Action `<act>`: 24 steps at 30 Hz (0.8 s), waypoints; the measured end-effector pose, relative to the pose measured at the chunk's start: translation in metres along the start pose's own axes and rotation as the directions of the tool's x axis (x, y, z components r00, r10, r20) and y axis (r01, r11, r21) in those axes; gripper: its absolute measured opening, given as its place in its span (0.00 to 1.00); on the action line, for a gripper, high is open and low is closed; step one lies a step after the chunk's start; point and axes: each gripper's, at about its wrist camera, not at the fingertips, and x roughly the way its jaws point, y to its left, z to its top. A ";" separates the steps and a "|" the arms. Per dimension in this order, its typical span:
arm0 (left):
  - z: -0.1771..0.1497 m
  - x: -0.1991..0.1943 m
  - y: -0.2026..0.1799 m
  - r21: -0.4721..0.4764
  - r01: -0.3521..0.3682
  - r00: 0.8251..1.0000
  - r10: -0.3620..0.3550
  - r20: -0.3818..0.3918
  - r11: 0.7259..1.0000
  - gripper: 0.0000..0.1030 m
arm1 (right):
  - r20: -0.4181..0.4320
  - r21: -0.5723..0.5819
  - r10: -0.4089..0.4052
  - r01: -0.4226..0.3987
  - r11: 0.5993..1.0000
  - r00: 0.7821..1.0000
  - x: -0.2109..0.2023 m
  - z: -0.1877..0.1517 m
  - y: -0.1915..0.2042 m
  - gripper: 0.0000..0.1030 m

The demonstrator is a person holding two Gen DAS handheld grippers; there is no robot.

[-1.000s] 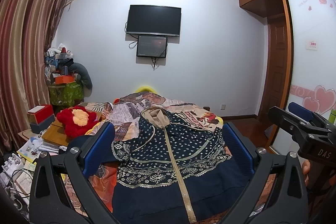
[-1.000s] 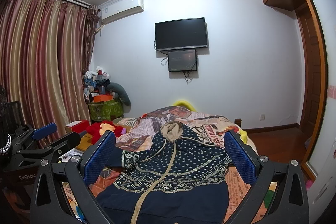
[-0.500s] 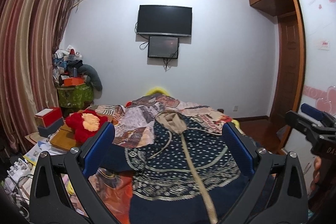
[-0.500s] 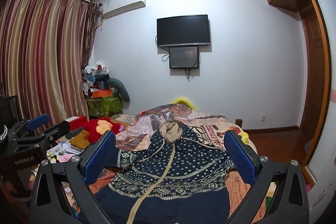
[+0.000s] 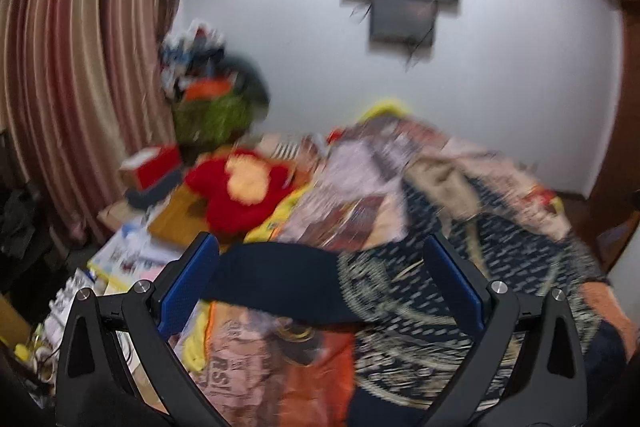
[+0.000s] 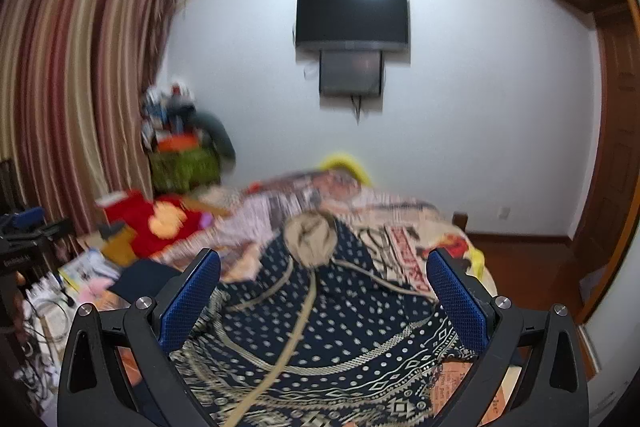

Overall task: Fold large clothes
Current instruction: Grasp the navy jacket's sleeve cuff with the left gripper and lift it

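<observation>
The navy dot-patterned hooded garment is lying flat on the bed, zip axis running away from both wide-open, empty grippers, the left gripper facing its outstretched plain navy sleeve, the right gripper facing its chest.

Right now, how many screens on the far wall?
2, stacked: the large black TV on top, the smaller monitor directly beneath it, touching its lower edge. Nothing seems hidden.
</observation>
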 end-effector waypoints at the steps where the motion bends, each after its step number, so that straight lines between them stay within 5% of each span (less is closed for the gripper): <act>1: -0.003 0.016 0.006 -0.008 -0.010 0.999 0.009 -0.035 1.000 1.00 | -0.024 -0.014 -0.008 0.007 1.000 1.000 0.017 0.000 0.000 1.00; 5: -0.022 0.083 0.039 -0.088 -0.035 0.978 0.016 -0.209 0.996 1.00 | -0.122 -0.051 0.017 -0.024 0.998 0.992 0.078 -0.005 0.000 1.00; 11: -0.063 0.154 0.087 -0.271 -0.074 0.902 -0.051 -0.429 0.960 0.97 | -0.229 -0.038 0.082 -0.093 0.995 0.970 0.146 -0.016 -0.002 1.00; 17: -0.084 0.185 0.108 -0.392 -0.101 0.855 -0.122 -0.503 0.914 0.91 | -0.327 0.001 0.136 -0.143 0.990 0.935 0.203 -0.029 -0.003 1.00; 19: -0.087 0.196 0.114 -0.435 -0.102 0.842 -0.155 -0.517 0.895 0.82 | -0.358 0.013 0.152 -0.158 0.987 0.921 0.221 -0.035 -0.003 1.00; 22: -0.096 0.213 0.124 -0.545 -0.114 0.812 -0.238 -0.533 0.831 0.73 | -0.401 0.045 0.181 -0.178 0.983 0.898 0.243 -0.045 -0.003 1.00; 24: -0.098 0.218 0.130 -0.591 -0.129 0.821 -0.248 -0.515 0.797 0.69 | -0.425 0.071 0.199 -0.186 0.980 0.883 0.254 -0.051 -0.005 1.00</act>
